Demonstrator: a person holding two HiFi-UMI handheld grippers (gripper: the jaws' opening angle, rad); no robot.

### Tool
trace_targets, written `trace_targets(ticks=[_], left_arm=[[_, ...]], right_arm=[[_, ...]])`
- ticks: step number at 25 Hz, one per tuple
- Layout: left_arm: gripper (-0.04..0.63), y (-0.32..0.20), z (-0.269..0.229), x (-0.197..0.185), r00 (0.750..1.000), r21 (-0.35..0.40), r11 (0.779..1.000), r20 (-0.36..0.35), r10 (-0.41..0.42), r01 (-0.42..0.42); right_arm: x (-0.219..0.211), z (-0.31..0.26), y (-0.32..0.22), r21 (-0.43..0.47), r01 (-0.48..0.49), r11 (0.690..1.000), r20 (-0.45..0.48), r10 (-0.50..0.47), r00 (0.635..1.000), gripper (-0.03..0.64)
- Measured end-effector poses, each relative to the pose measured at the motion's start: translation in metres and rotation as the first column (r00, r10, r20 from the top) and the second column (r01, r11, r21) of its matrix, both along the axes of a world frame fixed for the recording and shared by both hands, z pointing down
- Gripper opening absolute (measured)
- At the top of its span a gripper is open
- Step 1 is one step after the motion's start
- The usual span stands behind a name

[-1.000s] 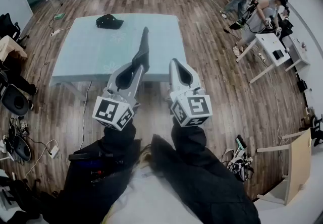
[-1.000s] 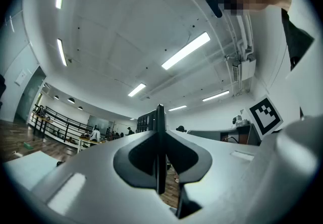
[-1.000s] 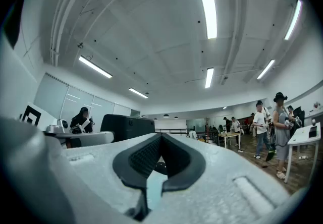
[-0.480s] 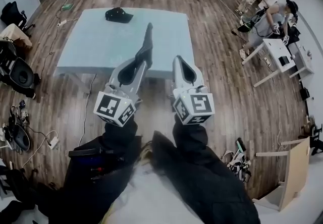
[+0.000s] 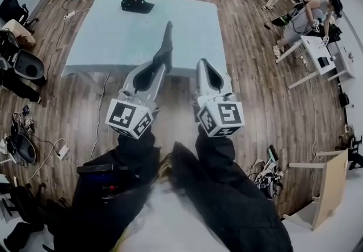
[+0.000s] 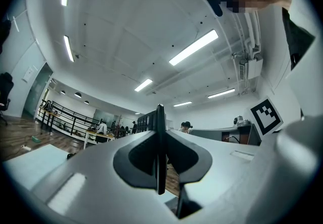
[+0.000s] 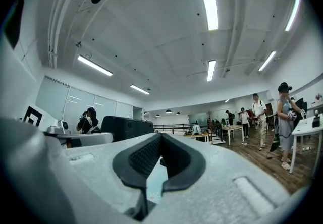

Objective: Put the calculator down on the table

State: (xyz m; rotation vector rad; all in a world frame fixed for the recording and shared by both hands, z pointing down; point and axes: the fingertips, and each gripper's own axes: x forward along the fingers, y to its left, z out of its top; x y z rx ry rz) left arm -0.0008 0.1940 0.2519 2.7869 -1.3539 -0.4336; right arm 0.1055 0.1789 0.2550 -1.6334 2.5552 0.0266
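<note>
Fingers (image 6: pixel 132 161) of left gripper (image 5: pixel 162 66) clamp calculator (image 5: pixel 166 43); right gripper (image 5: pixel 203 64) closed.

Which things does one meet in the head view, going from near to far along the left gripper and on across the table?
The left gripper → the calculator clamped in it → the black cap at the far end of the table.

The left arm (image 5: pixel 131 157) and right arm (image 5: pixel 218 157), in dark sleeves, reach forward side by side. The left tongs (image 5: pixel 161 68) tilt slightly upward, jaws clamped on the calculator (image 5: pixel 167 40), held edge-on. The right tongs (image 5: pixel 203 63) have their jaws together, with nothing between them.
</note>
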Motion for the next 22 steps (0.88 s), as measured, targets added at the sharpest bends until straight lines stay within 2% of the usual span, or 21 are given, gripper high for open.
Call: trace_targets(ticks=[22], left_arm=[[0.044, -0.032, 0.052, -0.045, 0.998, -0.082, 0.994, -0.015, 0.068, -0.069]], right_arm=[[-0.049, 0.047, -0.022, -0.075, -0.041, 0.996, -0.003, 0.041, 0.999, -0.002]])
